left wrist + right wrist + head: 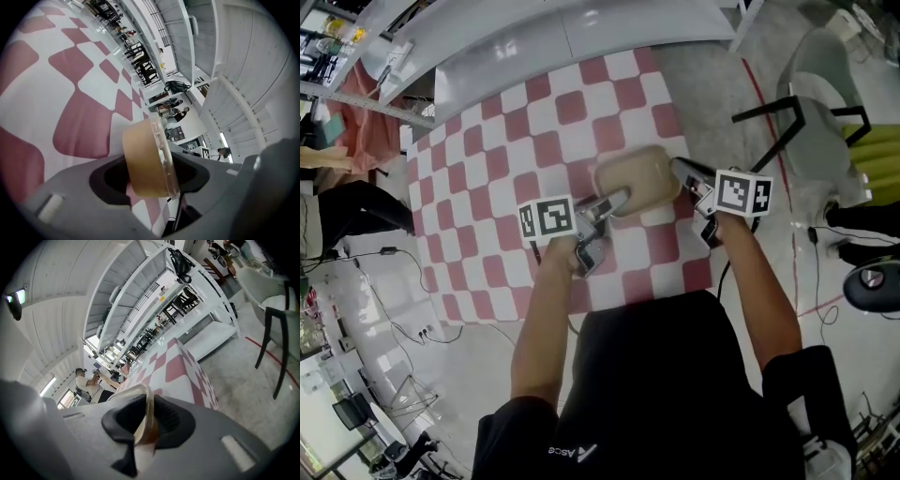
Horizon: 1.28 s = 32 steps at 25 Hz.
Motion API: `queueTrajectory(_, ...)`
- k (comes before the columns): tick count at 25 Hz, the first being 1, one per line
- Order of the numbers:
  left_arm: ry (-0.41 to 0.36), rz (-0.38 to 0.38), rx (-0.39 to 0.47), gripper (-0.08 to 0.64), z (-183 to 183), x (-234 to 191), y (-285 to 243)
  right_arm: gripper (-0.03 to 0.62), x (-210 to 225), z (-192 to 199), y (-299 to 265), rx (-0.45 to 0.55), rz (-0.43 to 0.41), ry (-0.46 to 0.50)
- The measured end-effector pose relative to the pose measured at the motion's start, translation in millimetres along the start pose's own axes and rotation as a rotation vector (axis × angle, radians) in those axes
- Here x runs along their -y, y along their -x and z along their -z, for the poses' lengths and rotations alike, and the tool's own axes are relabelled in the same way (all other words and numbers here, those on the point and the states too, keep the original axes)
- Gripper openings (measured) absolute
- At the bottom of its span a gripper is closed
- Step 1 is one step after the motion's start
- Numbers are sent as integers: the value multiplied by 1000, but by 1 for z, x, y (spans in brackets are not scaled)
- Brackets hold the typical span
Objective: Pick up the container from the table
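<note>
Tan lidded container (pixel 637 180), at centre of checkered table (pixel 487 187). Probably light and thin-walled, easily bent; better taken at the rim, both ends. Pinched at its 3 o'clock rim by right gripper (pixel 682 172). Straddled at 8 o'clock by left gripper (pixel 614 201), jaws spread, not pressing.

Black-framed chair (pixel 811 89) off at the right, red floor line (pixel 751 80) running near it, long white shelving (pixel 534 37) up top, cables (pixel 412 333) trailing across the pale floor (pixel 375 281) at left, people (pixel 171 110) standing far back.
</note>
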<state>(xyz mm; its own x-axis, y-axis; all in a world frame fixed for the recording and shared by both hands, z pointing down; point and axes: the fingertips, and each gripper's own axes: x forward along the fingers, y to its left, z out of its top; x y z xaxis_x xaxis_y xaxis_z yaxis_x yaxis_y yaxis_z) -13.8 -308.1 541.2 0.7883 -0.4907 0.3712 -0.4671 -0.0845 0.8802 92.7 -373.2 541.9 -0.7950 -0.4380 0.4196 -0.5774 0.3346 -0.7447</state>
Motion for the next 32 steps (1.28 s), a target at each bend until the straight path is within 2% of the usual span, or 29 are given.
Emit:
queueTrajectory(5,9,35,39,230,-9,7,5,55,-6,-1,4,8,5,60)
queueTrajectory(8,-3,59,57,222,-12,15,9,60,-16,-7,11,24,4,159)
queueTrajectory(12,-7,71,83,221,-14,23,20,100,-34,-17,23,48,7,299)
queueTrajectory(15,-1,91,111,221,-17,30,33,100,-56,-28,38,110,2,432)
queueTrajectory(18,82,168,154,219,-18,46,45,87,-92,-34,53,182,-31,606)
queueTrajectory(22,117,220,170,219,-15,60,57,51,-139,-30,72,254,-59,790)
queueTrajectory(27,136,239,158,219,-7,70,66,3,-187,-18,94,345,-109,865)
queueTrajectory(32,132,258,132,219,-2,76,66,3,-217,-10,109,410,-163,899)
